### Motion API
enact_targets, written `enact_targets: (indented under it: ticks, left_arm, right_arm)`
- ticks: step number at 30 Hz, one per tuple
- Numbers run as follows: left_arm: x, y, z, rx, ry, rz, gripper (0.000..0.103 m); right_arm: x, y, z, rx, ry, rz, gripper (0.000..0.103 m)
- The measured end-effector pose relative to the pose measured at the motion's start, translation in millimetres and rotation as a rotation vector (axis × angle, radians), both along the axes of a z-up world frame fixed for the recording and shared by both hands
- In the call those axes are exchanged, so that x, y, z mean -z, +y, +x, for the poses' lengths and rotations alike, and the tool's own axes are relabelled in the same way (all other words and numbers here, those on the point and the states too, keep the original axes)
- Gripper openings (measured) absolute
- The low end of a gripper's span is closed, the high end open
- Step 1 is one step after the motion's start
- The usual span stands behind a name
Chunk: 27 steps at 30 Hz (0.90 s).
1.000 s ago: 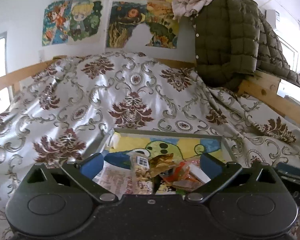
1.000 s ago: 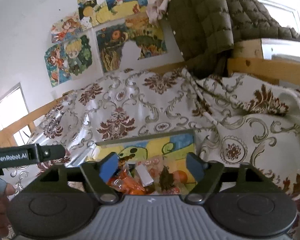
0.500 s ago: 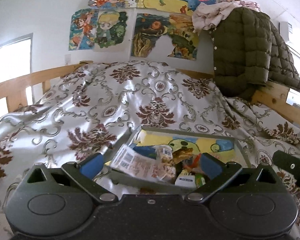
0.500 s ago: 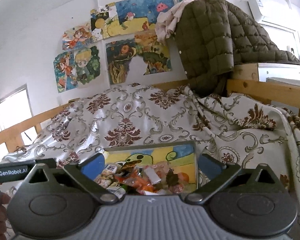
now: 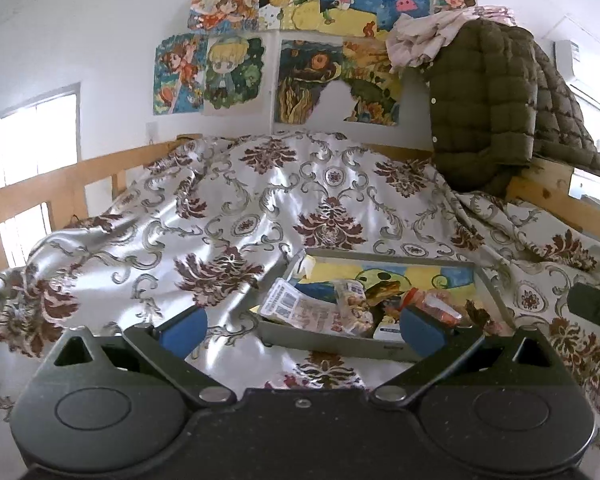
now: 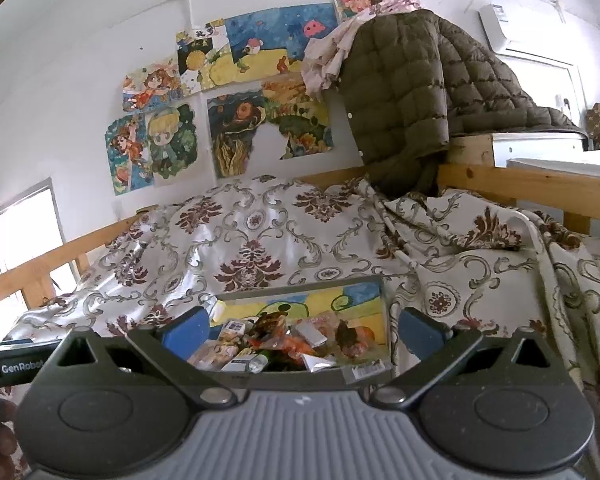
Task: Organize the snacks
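Note:
A shallow grey box (image 5: pixel 384 257) with a colourful cartoon lining lies on the patterned bedspread and holds a heap of snacks. Among them are a white packet with barcodes (image 5: pixel 300 310), a clear bag of small biscuits (image 5: pixel 354 306) and orange wrappers (image 5: pixel 436 304). My left gripper (image 5: pixel 300 328) stands open just short of the box's near wall, nothing between its blue pads. My right gripper (image 6: pixel 303 330) is wide open too, low in front of the same box (image 6: pixel 300 285), whose snack heap (image 6: pixel 284 340) shows beyond its fingers. Neither gripper touches anything.
The brown-and-silver bedspread (image 5: pixel 228 216) covers the whole bed. A wooden rail (image 5: pixel 60 184) runs along the left, and a wooden frame (image 6: pixel 532 188) at the right carries an olive quilted jacket (image 6: pixel 400 92). Posters (image 5: pixel 300 68) hang on the far wall.
Both grippers have drawn back from the box, which now looks smaller and farther off. The right gripper's jaws have spread wider. In the left view the box has slid to the right.

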State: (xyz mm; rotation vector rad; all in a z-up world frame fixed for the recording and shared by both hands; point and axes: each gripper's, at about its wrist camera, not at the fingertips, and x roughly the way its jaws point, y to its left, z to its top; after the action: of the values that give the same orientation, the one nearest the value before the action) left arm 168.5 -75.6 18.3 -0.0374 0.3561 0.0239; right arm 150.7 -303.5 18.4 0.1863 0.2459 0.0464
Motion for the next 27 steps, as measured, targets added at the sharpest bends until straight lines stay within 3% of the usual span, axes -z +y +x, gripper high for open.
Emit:
enact_targets:
  ticks: [13, 18, 27]
  left_arm:
    - [2, 29, -47, -0.040, 0.009, -0.004, 0.102]
    - [12, 43, -63, -0.063, 0.038, 0.022, 0.102]
    - [33, 63, -77, -0.108, 0.124, -0.037, 0.102]
  right_arm:
    - [3, 14, -35, -0.024, 0.038, 0.042, 0.103]
    - [15, 28, -49, -0.044, 0.107, 0.097, 0.103]
    - [23, 40, -60, -0.021, 0.172, 0.097, 0.103]
